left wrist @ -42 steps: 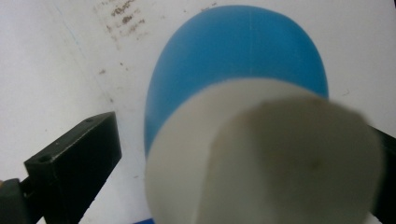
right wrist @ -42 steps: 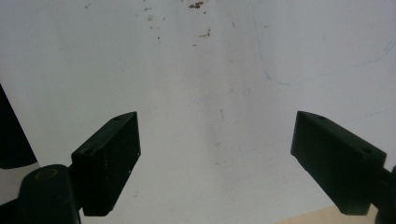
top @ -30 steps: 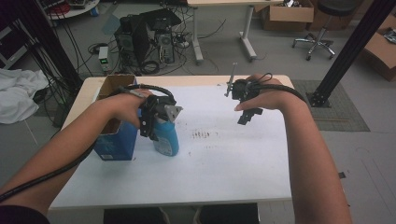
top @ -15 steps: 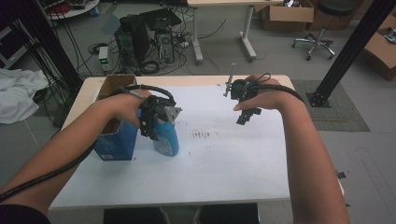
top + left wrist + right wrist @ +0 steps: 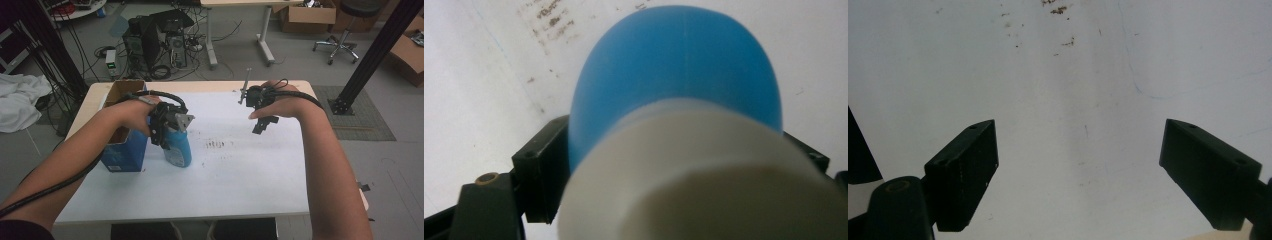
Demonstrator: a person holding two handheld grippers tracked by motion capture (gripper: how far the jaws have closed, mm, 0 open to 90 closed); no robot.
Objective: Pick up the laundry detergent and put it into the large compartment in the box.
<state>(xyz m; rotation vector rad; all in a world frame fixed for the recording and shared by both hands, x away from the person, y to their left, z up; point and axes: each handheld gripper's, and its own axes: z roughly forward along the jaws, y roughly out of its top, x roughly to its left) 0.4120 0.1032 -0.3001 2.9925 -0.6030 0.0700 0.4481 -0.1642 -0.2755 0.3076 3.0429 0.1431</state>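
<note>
Fingers of the left gripper [image 5: 172, 131] have just been closing and now clasp the blue plastic bottle with white cap [image 5: 178, 147], upright beside the blue cardboard box [image 5: 122, 152], unlifted, while the right gripper [image 5: 262, 125] hangs released over the white counter [image 5: 235, 170].

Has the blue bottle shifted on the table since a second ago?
No. In the high view the blue bottle stands at the same spot beside the blue box, left of the dark marks on the table, with the left gripper closing around it.

High view above the white table [image 5: 240, 170] facing forward-down, both gripper views close, sharing its top.
</note>
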